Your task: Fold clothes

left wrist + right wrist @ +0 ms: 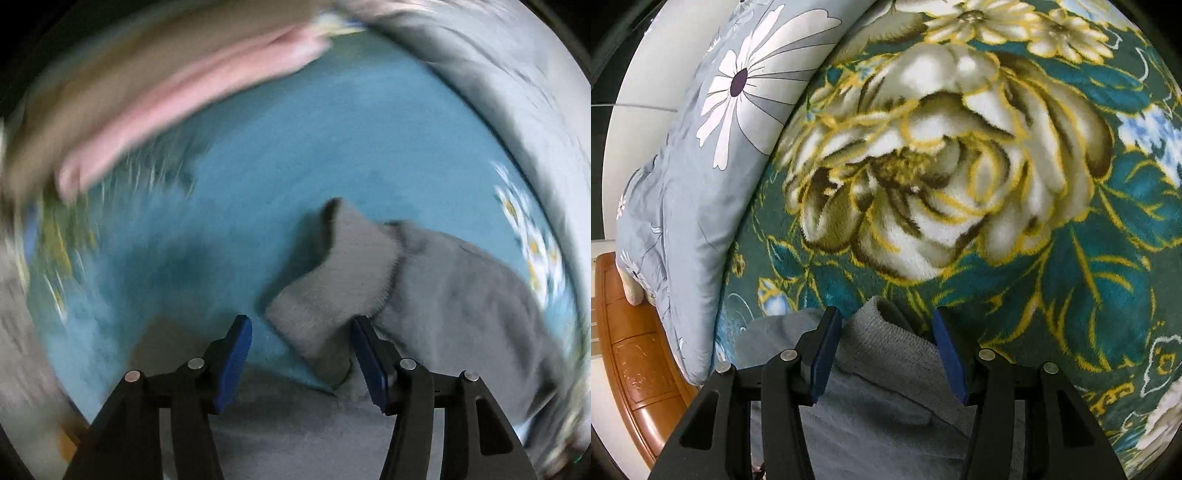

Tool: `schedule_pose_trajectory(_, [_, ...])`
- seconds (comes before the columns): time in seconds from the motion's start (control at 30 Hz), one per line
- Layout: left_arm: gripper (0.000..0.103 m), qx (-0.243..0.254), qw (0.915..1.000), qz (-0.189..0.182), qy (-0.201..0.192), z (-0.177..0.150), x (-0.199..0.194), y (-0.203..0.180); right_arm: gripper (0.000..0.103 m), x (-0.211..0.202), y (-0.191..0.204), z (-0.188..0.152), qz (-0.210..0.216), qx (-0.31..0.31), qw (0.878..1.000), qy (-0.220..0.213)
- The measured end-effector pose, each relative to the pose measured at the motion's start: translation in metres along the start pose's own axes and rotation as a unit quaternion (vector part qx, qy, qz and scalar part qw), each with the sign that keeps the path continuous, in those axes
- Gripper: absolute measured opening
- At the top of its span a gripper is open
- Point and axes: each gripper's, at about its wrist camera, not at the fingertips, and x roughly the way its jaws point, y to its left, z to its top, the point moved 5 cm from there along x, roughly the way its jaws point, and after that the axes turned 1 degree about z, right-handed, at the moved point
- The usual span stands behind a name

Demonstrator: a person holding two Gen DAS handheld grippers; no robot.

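A grey knitted garment point(443, 295) lies on the teal floral blanket point(332, 147). Its ribbed cuff point(343, 266) points up and left, ending beside the right finger of my left gripper point(301, 328). That gripper is open, and the cuff's lower edge lies partly between its blue pads. The left wrist view is motion-blurred. In the right wrist view another ribbed cuff point(886, 332) of the grey garment point(871, 406) sits between the blue pads of my right gripper point(884, 321), which is open around it without pinching.
A pink and beige pile of clothes point(184, 92) lies at the upper left of the left wrist view, and pale grey fabric point(517, 92) at the upper right. A blue daisy-print pillow point(701, 166) lies along the blanket's point(1071, 258) left edge, over a wooden bed frame point(631, 350).
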Motion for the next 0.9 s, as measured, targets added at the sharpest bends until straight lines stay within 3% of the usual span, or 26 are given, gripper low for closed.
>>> schedule_pose_trajectory(0.07, [0.061,-0.051,0.9981,-0.033,0.002,-0.002,0.003,0.009,0.053,0.001,-0.001,0.0,0.005,0.006,1.0,-0.002])
schedule_pose_trajectory(0.13, [0.06,-0.059,0.9975,-0.039,-0.004,-0.004,0.002,0.01,0.053,0.002,0.0,0.0,0.004,0.006,1.0,-0.002])
schedule_pose_trajectory(0.23, [0.028,-0.058,0.997,-0.049,-0.016,-0.006,-0.002,0.003,0.055,0.004,0.007,0.002,-0.002,-0.004,1.0,-0.004])
schedule_pose_trajectory(0.33, [0.017,-0.057,0.9961,-0.062,-0.027,-0.008,-0.006,-0.005,0.049,0.004,0.019,0.001,0.0,-0.031,0.999,-0.012])
schedule_pose_trajectory(0.37, [0.015,-0.055,0.9958,-0.066,-0.032,-0.008,-0.008,-0.008,0.035,0.003,0.024,-0.001,-0.01,-0.048,0.999,-0.013])
schedule_pose_trajectory(0.5, [0.014,-0.038,0.989,-0.104,-0.098,0.006,-0.051,-0.022,0.018,-0.006,0.036,-0.001,-0.019,-0.081,0.996,-0.03])
schedule_pose_trajectory(0.57, [0.014,-0.034,0.9857,-0.115,-0.118,0.012,-0.066,-0.02,0.01,-0.025,0.041,0.004,0.004,-0.082,0.995,-0.058])
schedule_pose_trajectory(0.63, [0.014,-0.029,0.9864,-0.108,-0.12,0.017,-0.067,-0.015,0.009,-0.048,0.047,0.012,0.029,-0.082,0.992,-0.091])
schedule_pose_trajectory(0.7, [0.014,-0.024,0.987,-0.101,-0.123,0.021,-0.069,-0.011,0.001,-0.071,0.052,0.02,0.055,-0.082,0.987,-0.123])
schedule_pose_trajectory(0.83, [0.014,-0.015,0.9888,-0.085,-0.122,0.028,-0.068,-0.001,0.001,-0.064,0.046,0.029,0.032,-0.062,0.99,-0.123])
schedule_pose_trajectory(0.9, [0.015,-0.02,0.994,-0.06,-0.089,0.018,-0.043,0.009,0.001,-0.056,0.04,0.026,0.019,-0.056,0.992,-0.109])
